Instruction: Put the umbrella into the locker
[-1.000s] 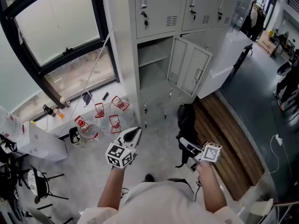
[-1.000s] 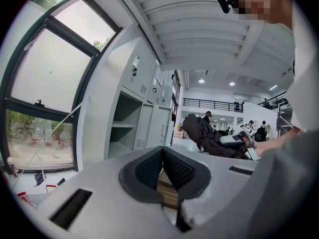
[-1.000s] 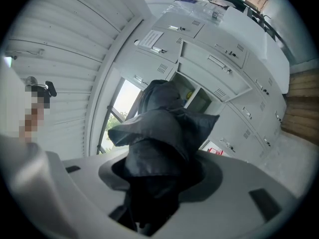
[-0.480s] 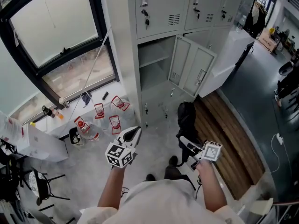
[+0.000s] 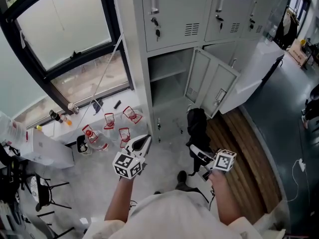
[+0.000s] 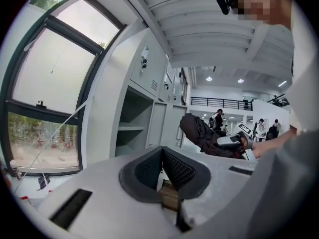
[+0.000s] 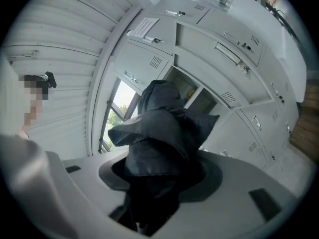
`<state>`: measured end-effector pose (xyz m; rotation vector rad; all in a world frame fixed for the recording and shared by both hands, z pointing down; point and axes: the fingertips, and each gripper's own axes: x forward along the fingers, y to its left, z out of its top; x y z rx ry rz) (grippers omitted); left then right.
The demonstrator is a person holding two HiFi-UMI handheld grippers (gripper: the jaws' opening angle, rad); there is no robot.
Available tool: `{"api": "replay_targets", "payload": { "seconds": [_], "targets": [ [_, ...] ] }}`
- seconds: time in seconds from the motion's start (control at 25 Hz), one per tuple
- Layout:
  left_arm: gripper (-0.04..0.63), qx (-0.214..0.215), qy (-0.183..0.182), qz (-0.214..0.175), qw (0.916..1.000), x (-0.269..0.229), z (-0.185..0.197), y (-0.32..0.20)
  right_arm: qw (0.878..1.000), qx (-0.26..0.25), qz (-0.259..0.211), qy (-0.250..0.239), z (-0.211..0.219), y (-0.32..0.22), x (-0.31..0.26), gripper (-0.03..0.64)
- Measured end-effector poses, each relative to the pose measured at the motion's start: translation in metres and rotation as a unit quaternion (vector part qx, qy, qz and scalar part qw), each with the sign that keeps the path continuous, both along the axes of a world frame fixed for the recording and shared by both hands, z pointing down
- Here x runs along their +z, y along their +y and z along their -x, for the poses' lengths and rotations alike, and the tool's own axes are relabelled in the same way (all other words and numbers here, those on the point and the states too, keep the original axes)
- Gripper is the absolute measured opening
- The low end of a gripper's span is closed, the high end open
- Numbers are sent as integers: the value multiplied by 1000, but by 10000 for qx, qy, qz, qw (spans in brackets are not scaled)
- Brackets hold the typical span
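Note:
A folded black umbrella (image 5: 198, 128) sticks out ahead of my right gripper (image 5: 196, 153), which is shut on its lower part. In the right gripper view the umbrella (image 7: 159, 133) fills the space between the jaws and hides the pads. The grey locker bank has one open compartment (image 5: 168, 78) with a shelf inside and its door (image 5: 212, 86) swung out to the right; the same opening (image 6: 130, 128) shows in the left gripper view. My left gripper (image 5: 142, 144) is shut with nothing in it, its pads (image 6: 174, 169) meeting at the tips, short of the locker.
Red-and-clear containers (image 5: 110, 126) and small items lie on the floor by the window (image 5: 65, 39). A white box (image 5: 40, 151) sits at the left. A wooden strip of floor (image 5: 244, 158) runs at the right. People stand far off down the hall (image 6: 218, 118).
The locker has come nearer and shifted right in the head view as the person stepped forward. Both grippers keep their grips and their places relative to the body.

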<state>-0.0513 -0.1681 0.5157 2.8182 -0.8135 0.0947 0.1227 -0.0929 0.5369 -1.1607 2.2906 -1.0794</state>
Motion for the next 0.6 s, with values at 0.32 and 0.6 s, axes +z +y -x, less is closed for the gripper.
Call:
{"api": "replay_targets", "payload": {
  "seconds": [0.32, 0.6],
  "targets": [
    [5, -534, -66, 12, 9985, -6, -30, -40, 9982, -569, 6, 204, -32, -61, -1, 233],
    [5, -1012, -213, 136, 9945, 4, -53, -57, 9925, -1183, 38, 295, -47, -102, 12, 233]
  ]
}}
